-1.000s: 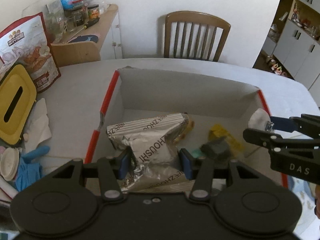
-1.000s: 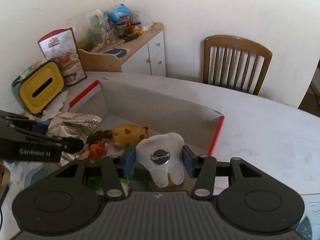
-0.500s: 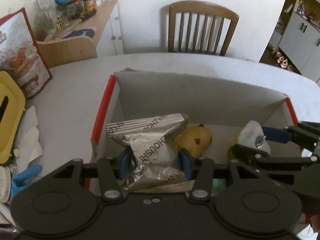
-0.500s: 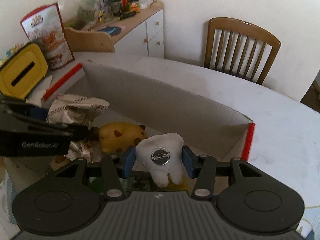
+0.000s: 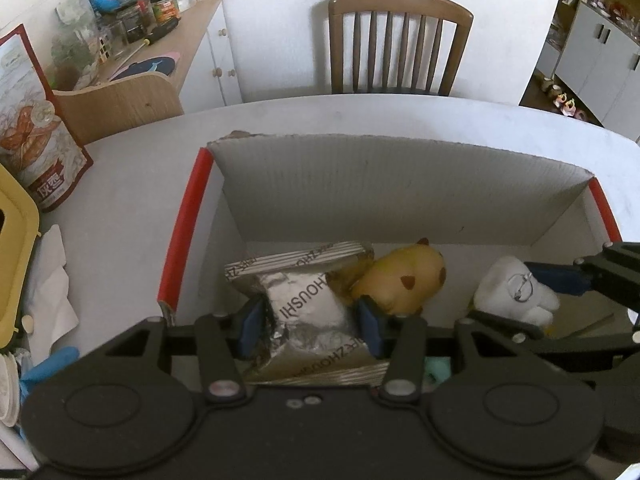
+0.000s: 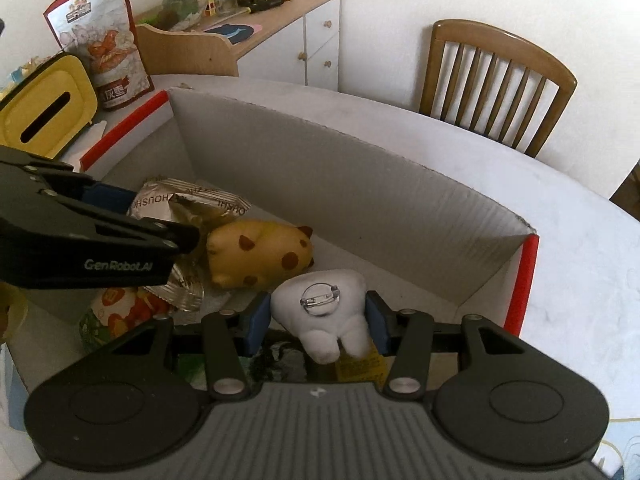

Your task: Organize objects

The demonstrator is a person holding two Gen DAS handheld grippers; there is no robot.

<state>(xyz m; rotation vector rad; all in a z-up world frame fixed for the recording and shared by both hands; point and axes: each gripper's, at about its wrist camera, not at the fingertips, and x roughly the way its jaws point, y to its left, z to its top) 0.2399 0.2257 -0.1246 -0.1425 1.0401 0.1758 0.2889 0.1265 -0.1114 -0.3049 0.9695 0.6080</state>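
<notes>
Spanning both views, a pale grey bench (image 5: 132,184) is seen carrying an open cardboard box (image 5: 400,184) with red-taped side edges. Behind the bench a wooden slat-back chair (image 5: 400,40) is set against a white wall, and a white sideboard (image 6: 312,40) with a cluttered wooden top is placed to the left. On the bench left of the box, a printed food bag (image 6: 104,44) is stood upright beside a yellow tissue holder (image 6: 48,108), with white tissue (image 5: 52,280) and a blue item lying nearer the camera.

Inside the box, the left claw (image 5: 308,324) is pinched on a silver foil packet (image 5: 304,300), its blue pads pressed against the packet's sides. The right claw (image 6: 318,322) is clamped on a white tooth-shaped plush (image 6: 324,312) bearing a safety pin. A yellow spotted plush (image 6: 260,256) is lying on the box floor between the two held items, touching the packet. A red-and-green wrapper (image 6: 116,312) is seen below the left claw in the right wrist view.

The far wall of the box is standing upright well beyond both claws, and bare floor is left along it. The bench to the right of the box is uncluttered.
</notes>
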